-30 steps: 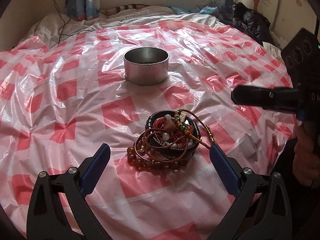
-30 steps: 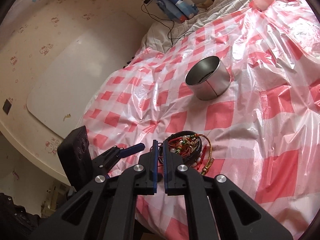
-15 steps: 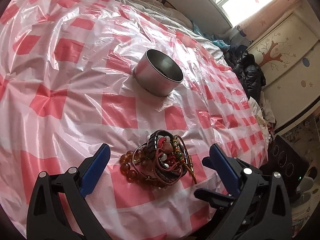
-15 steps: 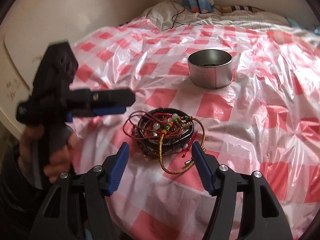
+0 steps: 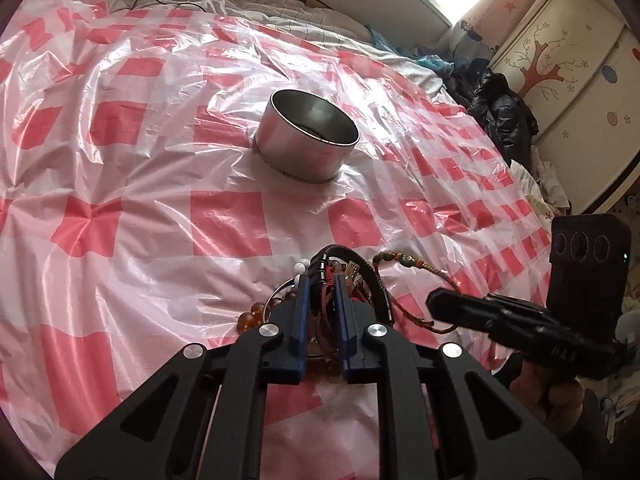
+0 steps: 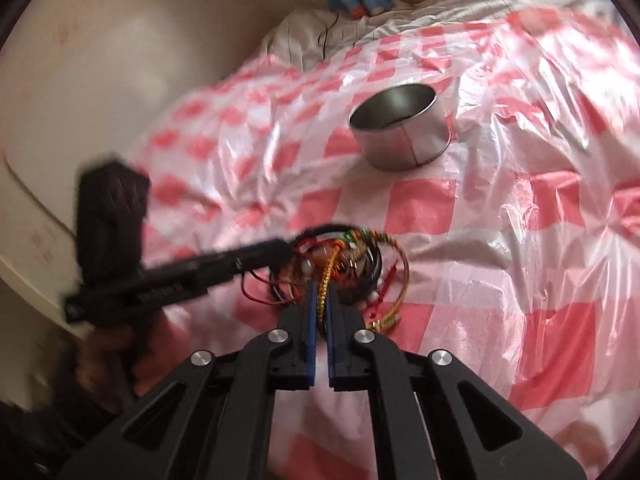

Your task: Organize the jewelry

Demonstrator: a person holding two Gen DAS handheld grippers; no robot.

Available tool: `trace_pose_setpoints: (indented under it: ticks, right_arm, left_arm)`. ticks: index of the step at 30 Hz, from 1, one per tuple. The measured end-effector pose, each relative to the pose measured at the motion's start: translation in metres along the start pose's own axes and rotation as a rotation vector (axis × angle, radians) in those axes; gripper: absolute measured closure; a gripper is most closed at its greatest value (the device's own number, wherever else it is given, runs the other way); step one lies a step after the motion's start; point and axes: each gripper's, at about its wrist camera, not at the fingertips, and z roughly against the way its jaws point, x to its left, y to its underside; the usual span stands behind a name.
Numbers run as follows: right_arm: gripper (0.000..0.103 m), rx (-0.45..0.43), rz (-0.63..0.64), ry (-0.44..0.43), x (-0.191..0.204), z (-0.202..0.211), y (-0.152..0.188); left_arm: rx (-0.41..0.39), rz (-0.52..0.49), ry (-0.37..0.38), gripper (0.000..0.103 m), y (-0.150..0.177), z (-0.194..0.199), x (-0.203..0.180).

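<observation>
Your jewelry pile (image 5: 340, 280) lies as a tangled heap on the pink-checked plastic sheet (image 5: 160, 184), well short of the metal tin (image 5: 306, 140) that stands upright with its mouth open beyond it. The heap itself is roughly round with no clear long axis, but one braided cord (image 5: 416, 268) trails out of it toward your right side in the left wrist view. Your left gripper (image 5: 321, 280) is down in the near edge of the pile, its blue fingers drawn close with red strands and a black band pinched between them. Your right gripper (image 6: 320, 286) comes in from the opposite side, its fingers nearly together around a gold-and-green cord (image 6: 326, 276) that runs straight along the gap, pointing away toward the pile's centre.
</observation>
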Motion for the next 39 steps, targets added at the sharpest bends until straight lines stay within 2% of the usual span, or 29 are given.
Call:
trace_pose_setpoints:
  ticks: [2, 3, 6, 8, 11, 15, 18, 25, 32, 33, 35, 37, 38, 39]
  right_arm:
    - [0.098, -0.052, -0.059, -0.072, -0.008, 0.011, -0.004]
    - [0.098, -0.08, -0.092, -0.112, -0.012, 0.017, -0.005]
    - [0.098, -0.137, -0.154, -0.175, -0.023, 0.028, -0.008]
    - [0.098, -0.152, -0.177, -0.188, -0.026, 0.03, -0.013]
    - [0.098, -0.169, -0.163, -0.198, -0.022, 0.033, -0.018]
    - [0.098, -0.2, -0.151, -0.237, -0.02, 0.042, -0.027]
    - [0.098, -0.219, -0.171, -0.261, -0.027, 0.048, -0.034]
    - [0.098, -0.237, -0.187, -0.282, -0.038, 0.046, -0.058]
    - [0.098, -0.252, -0.201, -0.287, -0.046, 0.041, -0.077]
    - [0.098, -0.261, -0.206, -0.285, -0.048, 0.042, -0.081]
    - [0.098, -0.274, -0.211, -0.281, -0.052, 0.042, -0.088]
    - [0.098, -0.277, -0.207, -0.273, -0.053, 0.04, -0.098]
    - [0.098, -0.274, -0.203, -0.271, -0.053, 0.038, -0.103]
    - [0.098, -0.268, -0.199, -0.272, -0.053, 0.034, -0.108]
  left_arm:
    - [-0.04, -0.007, 0.052, 0.093, -0.001, 0.009, -0.002]
    - [-0.079, -0.03, 0.084, 0.1, -0.003, 0.016, -0.006]
    - [-0.093, -0.015, 0.042, 0.1, -0.005, 0.019, -0.001]
    - [-0.101, 0.01, 0.068, 0.1, -0.007, 0.022, 0.004]
    - [-0.144, -0.001, 0.151, 0.1, -0.009, 0.032, 0.0]
    - [-0.161, -0.012, 0.206, 0.1, -0.019, 0.039, -0.007]
    - [-0.169, -0.024, 0.22, 0.1, -0.034, 0.043, -0.013]
    - [-0.208, -0.054, 0.192, 0.1, -0.088, 0.038, -0.023]
    - [-0.213, -0.038, 0.168, 0.1, -0.14, -0.014, -0.026]
    - [-0.203, -0.034, 0.156, 0.1, -0.144, -0.025, -0.025]
    - [-0.15, -0.024, 0.062, 0.099, -0.149, -0.054, -0.02]
    - [-0.037, -0.049, -0.095, 0.086, -0.152, -0.084, -0.015]
    - [-0.008, -0.072, -0.194, 0.081, -0.15, -0.092, -0.013]
    - [-0.006, -0.093, -0.239, 0.076, -0.148, -0.092, -0.012]
